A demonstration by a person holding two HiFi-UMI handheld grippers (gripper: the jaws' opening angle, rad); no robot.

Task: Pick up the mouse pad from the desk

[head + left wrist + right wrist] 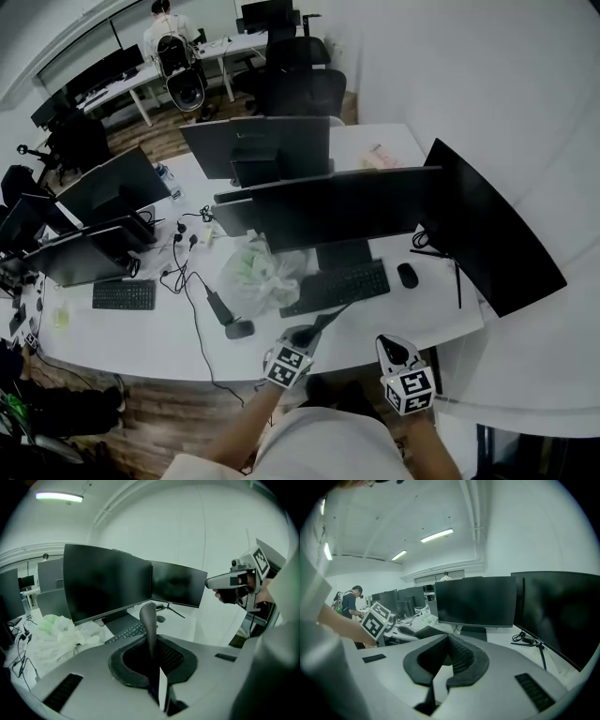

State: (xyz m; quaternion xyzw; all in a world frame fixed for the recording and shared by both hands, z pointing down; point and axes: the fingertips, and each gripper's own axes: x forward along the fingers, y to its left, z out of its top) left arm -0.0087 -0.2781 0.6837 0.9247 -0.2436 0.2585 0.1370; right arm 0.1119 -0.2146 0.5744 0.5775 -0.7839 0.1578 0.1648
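Dim, washed-out — fisheye-warped, dark-vignetted edges

The mouse pad [149, 620] is a thin, dark grey, limp sheet. It stands on edge at the centre of the left gripper view, pinched between the jaws of my left gripper [151, 644]. Its rounded free end curls upward in front of the screens.

Straight ahead of the left gripper [300, 337]: keyboard [337, 286], then a monitor wall [328, 206], so passage is over the top only. To its front-left, a plastic bag [253, 272] and cable [199, 323] crowd the desk [427, 314]. Ahead of the right gripper [394, 349] the surface is bare up to the mouse [407, 275]. The angled monitor [492, 230] closes its right side.
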